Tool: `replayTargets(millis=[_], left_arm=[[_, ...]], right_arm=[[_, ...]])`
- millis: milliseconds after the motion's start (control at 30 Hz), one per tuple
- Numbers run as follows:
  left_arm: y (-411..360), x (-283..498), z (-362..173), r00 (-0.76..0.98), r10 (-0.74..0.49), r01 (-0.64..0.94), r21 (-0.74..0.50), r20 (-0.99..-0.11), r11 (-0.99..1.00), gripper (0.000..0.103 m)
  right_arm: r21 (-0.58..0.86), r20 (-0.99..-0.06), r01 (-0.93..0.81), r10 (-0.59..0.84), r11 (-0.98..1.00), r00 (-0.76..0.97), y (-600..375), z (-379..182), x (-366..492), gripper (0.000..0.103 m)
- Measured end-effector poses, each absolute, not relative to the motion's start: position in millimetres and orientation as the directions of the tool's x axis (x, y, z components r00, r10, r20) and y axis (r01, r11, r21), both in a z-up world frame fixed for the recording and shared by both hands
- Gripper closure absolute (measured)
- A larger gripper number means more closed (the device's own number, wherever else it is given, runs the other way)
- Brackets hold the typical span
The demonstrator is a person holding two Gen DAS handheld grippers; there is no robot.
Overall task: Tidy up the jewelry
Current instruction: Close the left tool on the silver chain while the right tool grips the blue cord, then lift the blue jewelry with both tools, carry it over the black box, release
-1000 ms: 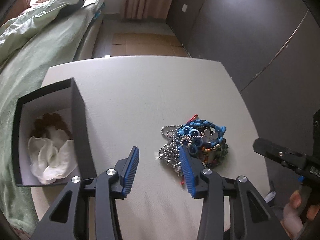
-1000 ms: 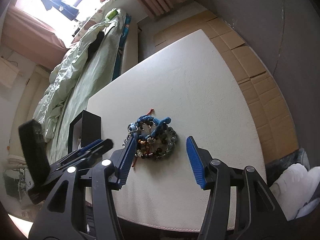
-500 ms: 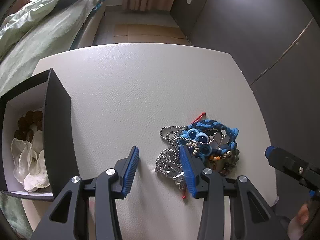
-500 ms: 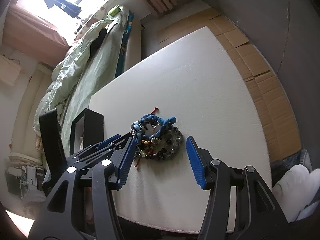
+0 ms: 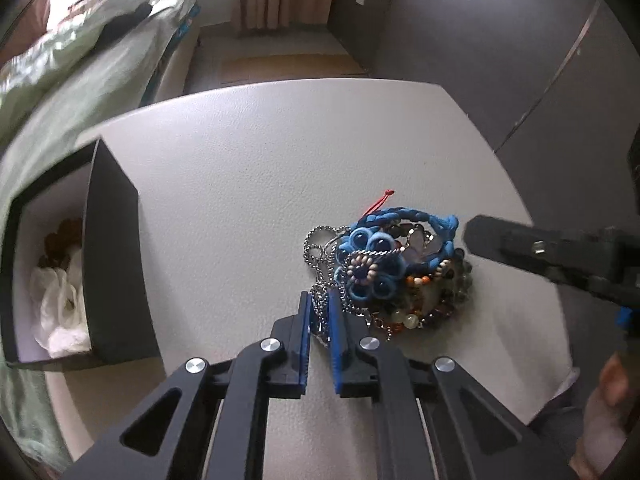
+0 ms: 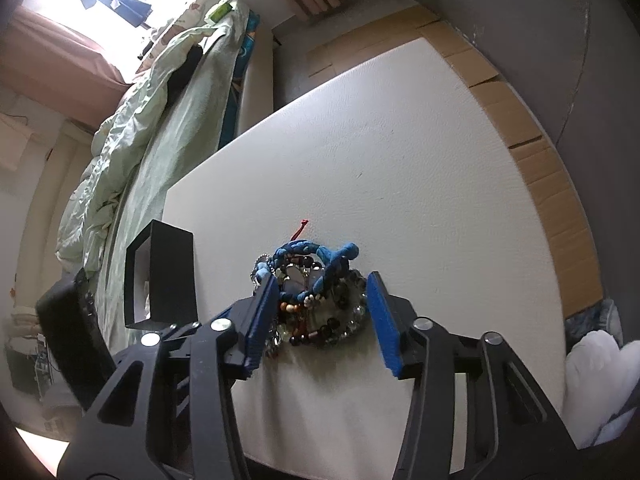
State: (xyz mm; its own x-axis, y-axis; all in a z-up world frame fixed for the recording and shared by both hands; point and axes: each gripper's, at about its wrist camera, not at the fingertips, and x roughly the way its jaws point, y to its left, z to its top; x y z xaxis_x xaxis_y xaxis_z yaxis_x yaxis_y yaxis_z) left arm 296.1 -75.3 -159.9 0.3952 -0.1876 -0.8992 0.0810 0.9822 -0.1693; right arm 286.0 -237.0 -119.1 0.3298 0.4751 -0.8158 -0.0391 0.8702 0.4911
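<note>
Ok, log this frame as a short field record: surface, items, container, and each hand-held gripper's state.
surface: white table
items: tangled jewelry pile, including a silver ball chain
container: open black box at the left, holding white cloth
left hand-held gripper: closed on the silver ball chain
right hand-held gripper: open, straddling the jewelry pile

Jewelry pile (image 5: 392,268) lies right of box (image 5: 108,248) on table (image 5: 248,152).
</note>
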Motion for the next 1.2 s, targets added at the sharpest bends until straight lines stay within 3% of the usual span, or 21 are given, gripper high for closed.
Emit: replayTargets(millis=[100,167,300,400,633,933,1200], left_arm=[[-65.5,295.1,-155.9,0.393,-0.227,0.062,-0.221,-0.891,0.973,0.098],[-60.3,294.8,-148.6,0.406,-0.248,0.060,-0.245,-0.880,0.968,0.098],[-54.9,295.1,-130.7,0.440,-0.266,0.062,-0.267,-0.858,0.962,0.100],[-51.0,295.8,-114.6,0.467,-0.273,0.061,-0.278,-0.841,0.959,0.100],[-40.2,291.2,-73.9,0.519,-0.288,0.076,-0.292,-0.805,0.953,0.101],[-39.0,277.1,-9.2,0.604,-0.289,0.119,-0.275,-0.742,0.954,0.101],[-35.8,269.5,53.0,0.681,-0.266,0.146,-0.229,-0.683,0.962,0.101]], right_arm=[[0.483,-0.822,-0.034,0.466,0.875,0.326,-232.7,-122.4,290.4,0.059],[0.470,-0.831,-0.031,0.454,0.882,0.321,-228.4,-125.6,294.6,0.068],[0.446,-0.849,-0.021,0.430,0.895,0.307,-221.0,-133.4,299.3,0.072],[0.431,-0.853,-0.030,0.418,0.902,0.313,-217.4,-134.6,299.7,0.092],[0.461,-0.808,-0.061,0.447,0.885,0.384,-221.1,-116.0,289.4,0.093],[0.538,-0.678,-0.155,0.535,0.829,0.504,-227.5,-75.6,270.1,0.093],[0.569,-0.638,-0.159,0.556,0.807,0.533,-239.0,-68.3,269.1,0.093]])
